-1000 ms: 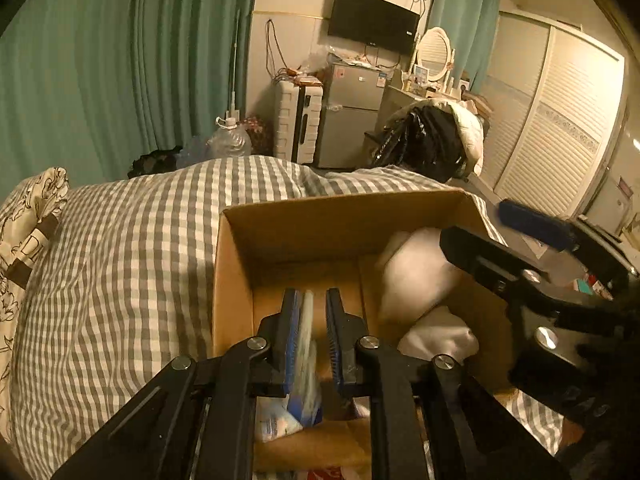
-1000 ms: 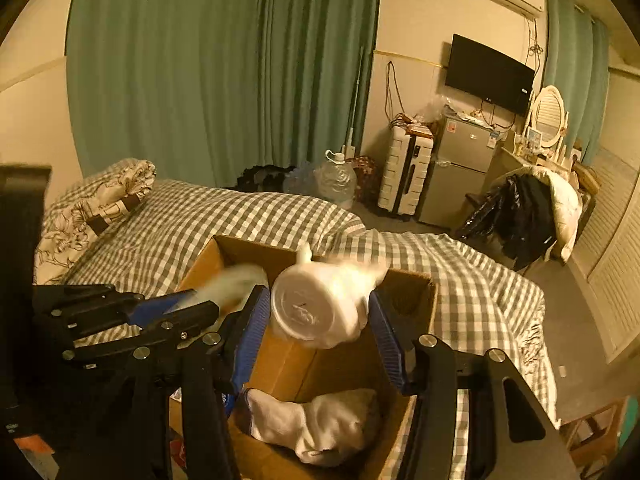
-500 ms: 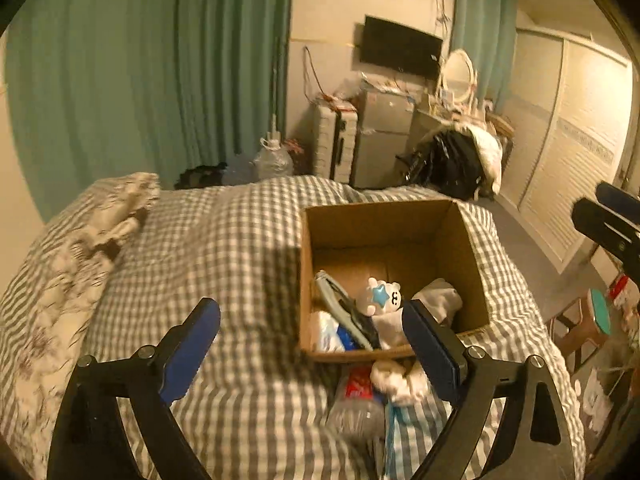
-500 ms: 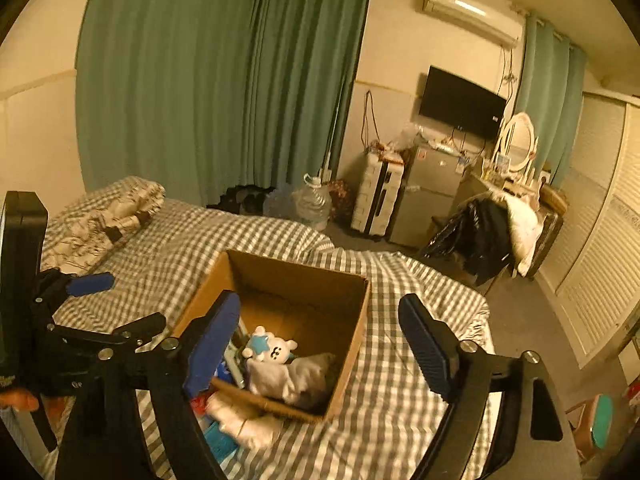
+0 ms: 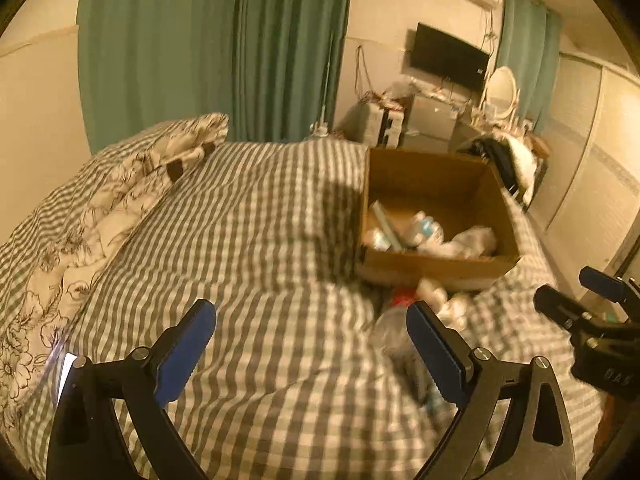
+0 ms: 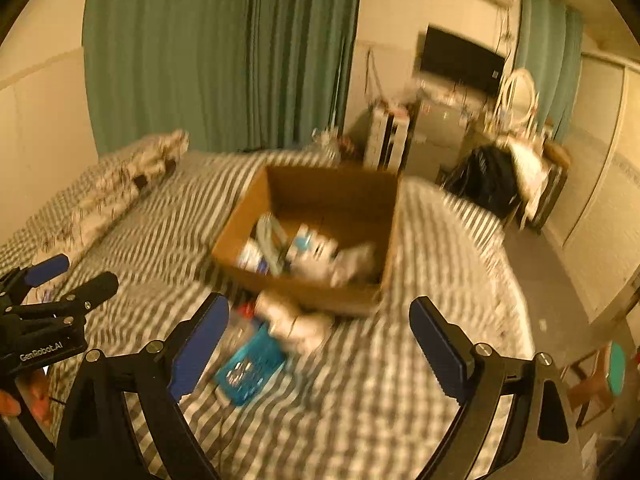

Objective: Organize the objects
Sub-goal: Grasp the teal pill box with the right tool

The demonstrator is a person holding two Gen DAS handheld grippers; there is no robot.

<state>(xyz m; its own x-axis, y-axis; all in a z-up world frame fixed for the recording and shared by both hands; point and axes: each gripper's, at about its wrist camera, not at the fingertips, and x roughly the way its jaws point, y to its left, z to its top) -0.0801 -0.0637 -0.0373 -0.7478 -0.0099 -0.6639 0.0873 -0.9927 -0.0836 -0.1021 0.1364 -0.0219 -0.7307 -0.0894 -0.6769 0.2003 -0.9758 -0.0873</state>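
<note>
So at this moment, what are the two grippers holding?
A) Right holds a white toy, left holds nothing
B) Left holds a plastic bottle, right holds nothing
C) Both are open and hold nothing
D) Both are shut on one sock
C: the left gripper and the right gripper both have their blue pads spread wide with only the checked bedspread between them, short of the cardboard box.

An open brown cardboard box [image 6: 320, 240] is sitting upright on the bed, holding a blurred jumble of white and blue items [image 6: 308, 250] (hard to identify). A teal flat packet [image 6: 250, 368] is lying just before it, beside a white bundle [image 6: 292, 320].
</note>
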